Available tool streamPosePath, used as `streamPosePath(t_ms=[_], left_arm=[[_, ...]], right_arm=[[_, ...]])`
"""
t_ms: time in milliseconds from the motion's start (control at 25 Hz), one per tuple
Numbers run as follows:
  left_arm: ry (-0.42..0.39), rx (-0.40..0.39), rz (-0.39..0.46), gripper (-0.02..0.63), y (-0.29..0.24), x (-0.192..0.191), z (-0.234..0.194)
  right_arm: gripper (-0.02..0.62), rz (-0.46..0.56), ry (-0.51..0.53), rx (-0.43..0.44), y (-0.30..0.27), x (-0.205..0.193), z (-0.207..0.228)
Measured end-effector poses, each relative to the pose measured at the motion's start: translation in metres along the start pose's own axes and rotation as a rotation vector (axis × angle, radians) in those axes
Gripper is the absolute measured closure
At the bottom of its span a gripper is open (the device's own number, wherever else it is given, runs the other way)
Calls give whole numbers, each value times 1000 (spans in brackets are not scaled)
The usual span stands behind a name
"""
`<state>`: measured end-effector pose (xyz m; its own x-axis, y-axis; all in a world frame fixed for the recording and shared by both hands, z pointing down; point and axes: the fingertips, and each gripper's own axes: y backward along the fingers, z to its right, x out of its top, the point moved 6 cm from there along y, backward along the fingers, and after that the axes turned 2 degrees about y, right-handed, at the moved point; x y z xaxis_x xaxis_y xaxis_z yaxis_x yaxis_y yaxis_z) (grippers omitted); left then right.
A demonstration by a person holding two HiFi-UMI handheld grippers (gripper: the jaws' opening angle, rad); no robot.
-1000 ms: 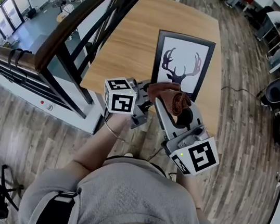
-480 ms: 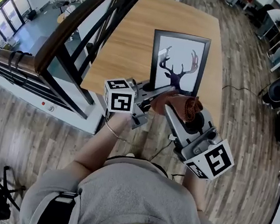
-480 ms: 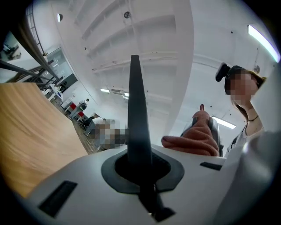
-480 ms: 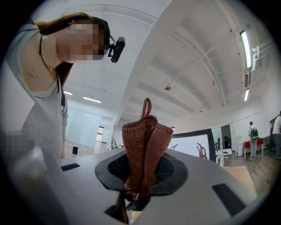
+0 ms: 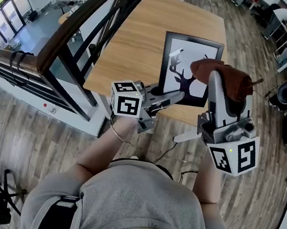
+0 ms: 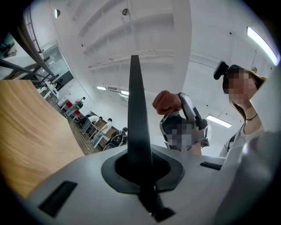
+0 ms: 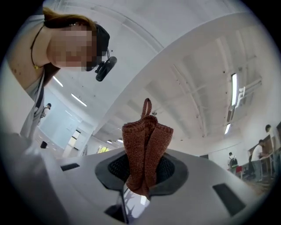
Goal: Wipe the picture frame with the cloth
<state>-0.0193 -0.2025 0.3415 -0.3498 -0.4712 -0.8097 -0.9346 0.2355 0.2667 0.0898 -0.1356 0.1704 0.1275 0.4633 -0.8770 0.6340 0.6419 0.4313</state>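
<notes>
Railing (image 5: 83,15) crowded the table's (image 5: 140,35) left edge; open floor right. Left gripper (image 5: 176,95) clamped the picture frame's (image 5: 179,63) near edge. Right gripper (image 5: 214,76) pinched the cloth (image 5: 228,76) over the frame's right side.

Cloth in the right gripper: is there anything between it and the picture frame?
Nothing visible does. The right gripper holds the cloth close to the picture frame; the left gripper clamps only the frame's lower edge.

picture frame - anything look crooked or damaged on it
Nothing stands out. The picture frame looks intact, clamped at its lower edge by the left gripper; the right gripper holds a bunched cloth near its right side.
</notes>
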Motion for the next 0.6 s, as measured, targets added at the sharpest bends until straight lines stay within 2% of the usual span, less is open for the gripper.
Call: streamPosePath(t_ms=[200, 320, 480, 600], left_arm=[[-14, -16, -19, 586, -5, -7, 8], [-24, -32, -36, 586, -9, -11, 15], [-31, -56, -39, 586, -11, -12, 21], [-25, -61, -39, 586, -14, -11, 23]], right_arm=[[499, 58, 73, -113, -16, 15, 24], [499, 68, 111, -125, -25, 21, 28], [499, -3, 217, -132, -36, 7, 24], [499, -42, 222, -135, -36, -5, 24]])
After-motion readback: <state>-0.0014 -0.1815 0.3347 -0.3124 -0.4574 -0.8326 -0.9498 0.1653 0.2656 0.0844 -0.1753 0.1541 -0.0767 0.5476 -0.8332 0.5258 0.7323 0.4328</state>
